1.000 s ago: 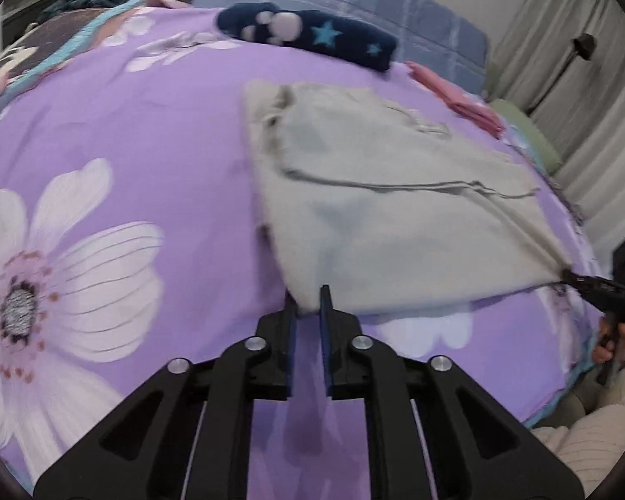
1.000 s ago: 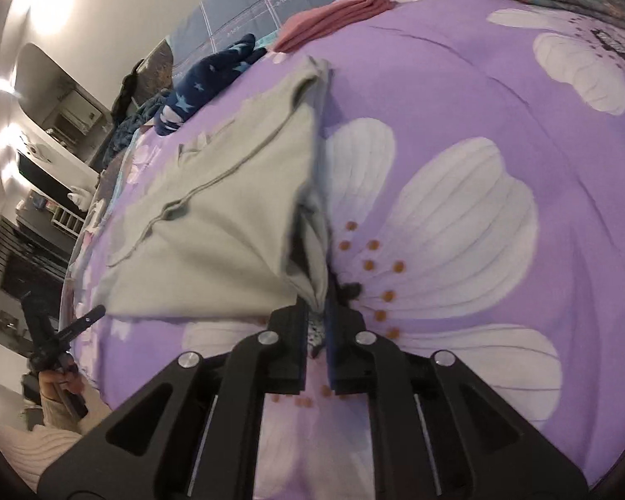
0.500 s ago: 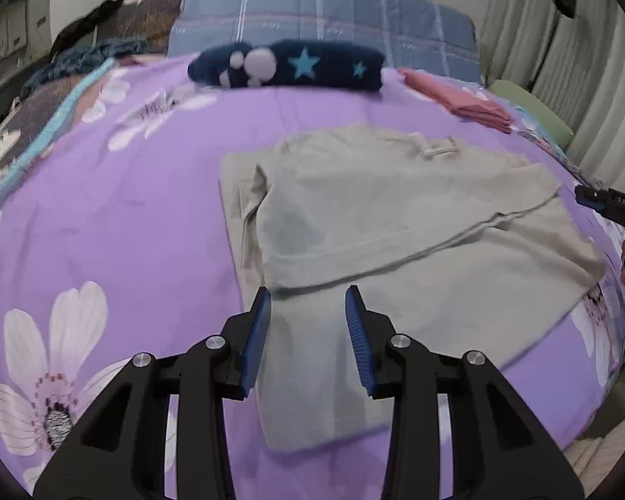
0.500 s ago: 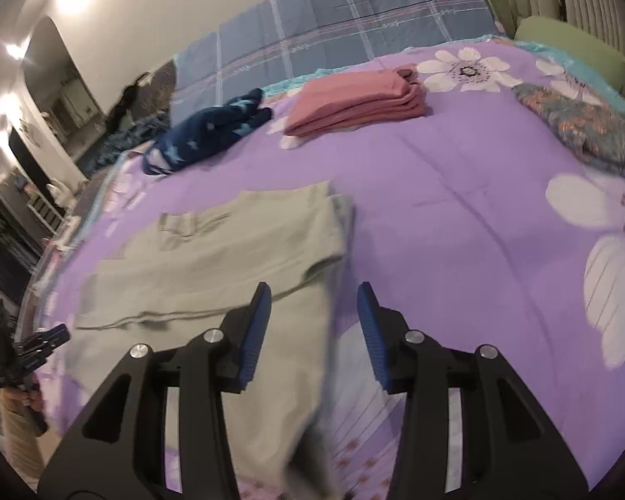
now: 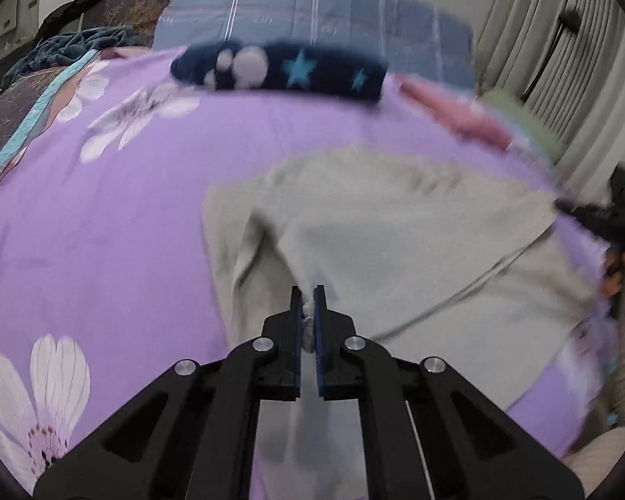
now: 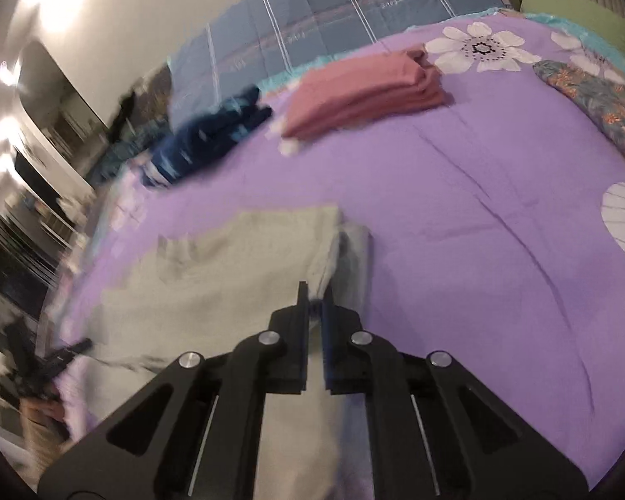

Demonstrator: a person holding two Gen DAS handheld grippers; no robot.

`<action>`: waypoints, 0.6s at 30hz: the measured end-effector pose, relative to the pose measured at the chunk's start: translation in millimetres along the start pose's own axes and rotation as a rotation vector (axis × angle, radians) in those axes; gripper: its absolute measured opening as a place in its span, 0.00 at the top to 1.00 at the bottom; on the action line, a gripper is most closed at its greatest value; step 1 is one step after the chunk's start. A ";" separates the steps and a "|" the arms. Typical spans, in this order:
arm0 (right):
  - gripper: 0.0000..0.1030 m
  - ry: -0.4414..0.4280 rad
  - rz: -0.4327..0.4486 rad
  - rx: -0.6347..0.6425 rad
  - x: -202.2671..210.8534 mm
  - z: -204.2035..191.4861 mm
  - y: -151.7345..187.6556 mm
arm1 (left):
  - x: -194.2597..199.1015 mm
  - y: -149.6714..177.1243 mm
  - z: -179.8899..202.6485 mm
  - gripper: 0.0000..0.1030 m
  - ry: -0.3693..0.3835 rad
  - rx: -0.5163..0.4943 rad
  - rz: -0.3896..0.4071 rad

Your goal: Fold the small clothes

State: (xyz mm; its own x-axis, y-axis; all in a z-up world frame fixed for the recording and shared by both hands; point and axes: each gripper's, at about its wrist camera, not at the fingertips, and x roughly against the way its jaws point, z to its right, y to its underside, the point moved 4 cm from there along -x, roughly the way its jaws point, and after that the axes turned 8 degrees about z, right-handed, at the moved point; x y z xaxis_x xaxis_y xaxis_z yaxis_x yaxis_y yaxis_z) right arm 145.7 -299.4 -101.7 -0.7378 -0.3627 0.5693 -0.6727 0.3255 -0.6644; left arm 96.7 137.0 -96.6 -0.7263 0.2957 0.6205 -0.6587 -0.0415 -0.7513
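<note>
A small grey-beige garment [image 5: 396, 229] lies folded once on the purple flowered bedspread [image 5: 104, 229]. My left gripper [image 5: 308, 312] is at its left side, jaws closing tight with a pinch of the cloth between the pads. At the garment's [image 6: 229, 275] right side, my right gripper [image 6: 316, 300] has its jaws closing on the folded edge, cloth between the pads. Each view shows the other gripper small and blurred at the opposite side: the right gripper [image 5: 604, 221] and the left gripper [image 6: 41, 362], each in a hand.
A navy star-print garment [image 5: 279, 68] and a folded pink stack [image 6: 362, 91] lie farther up the bed before a blue plaid quilt [image 6: 333, 12]. A green pillow [image 6: 579, 12] and a patterned cloth [image 6: 596, 100] are at the right. Curtains [image 5: 562, 41] hang beyond.
A second ago both grippers held the garment's hem. Half a second ago both were open above the folded garment. Now both have come down and shut on its sides.
</note>
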 end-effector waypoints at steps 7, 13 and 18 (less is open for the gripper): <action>0.95 -0.070 0.059 -0.123 -22.4 -2.8 -64.0 | -19.2 -88.8 -34.4 0.95 -0.102 0.077 0.166; 0.61 0.072 0.019 -0.166 -67.8 21.2 -73.6 | -77.5 -88.5 -77.7 0.42 -0.189 0.200 0.128; 0.46 0.049 -0.028 -0.068 -75.9 27.6 -61.8 | -109.1 -62.6 -83.0 0.35 -0.134 0.179 -0.028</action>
State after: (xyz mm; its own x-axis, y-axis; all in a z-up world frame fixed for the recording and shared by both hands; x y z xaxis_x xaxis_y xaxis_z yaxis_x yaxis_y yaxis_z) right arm 244.8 -316.1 -117.1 -0.7195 -0.3294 0.6115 -0.6940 0.3748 -0.6147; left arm 233.5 186.6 -135.9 -0.7191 0.1701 0.6738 -0.6946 -0.2078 -0.6888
